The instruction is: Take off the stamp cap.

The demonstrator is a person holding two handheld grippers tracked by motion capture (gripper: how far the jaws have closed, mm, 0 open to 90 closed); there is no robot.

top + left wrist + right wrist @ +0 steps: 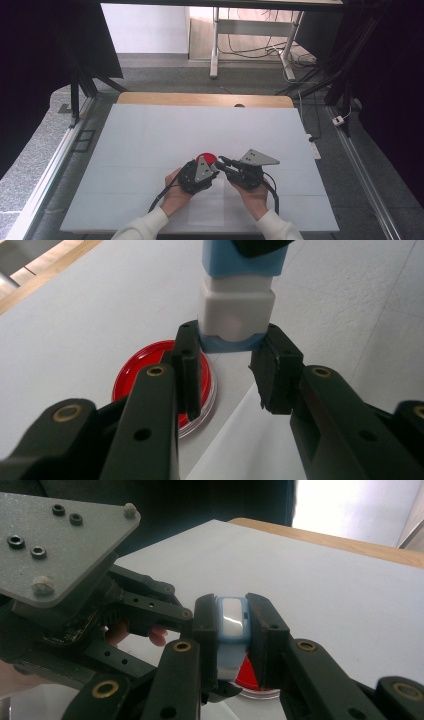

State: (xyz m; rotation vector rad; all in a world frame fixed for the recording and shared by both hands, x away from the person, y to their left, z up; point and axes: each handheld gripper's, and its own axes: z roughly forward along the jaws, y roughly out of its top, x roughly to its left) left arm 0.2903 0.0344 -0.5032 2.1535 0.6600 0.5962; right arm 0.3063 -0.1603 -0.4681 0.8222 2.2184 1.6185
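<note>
A small blue and white block (236,310) is held above the table between both grippers. In the left gripper view, my left gripper (230,347) is shut on its lower blue end. In the right gripper view, my right gripper (232,605) is shut on the block (233,622) from the other end. A round red dish (145,375) with a clear rim lies flat on the table just below and beside the block. In the high view the left gripper (214,169) and the right gripper (223,162) meet tip to tip near the red dish (206,157).
A white mat (150,135) covers the table, with a wooden edge (200,99) at the far side. A thin white sheet (207,210) lies near the front edge between the person's forearms. The left gripper's grey plate (60,545) stands close in the right gripper view.
</note>
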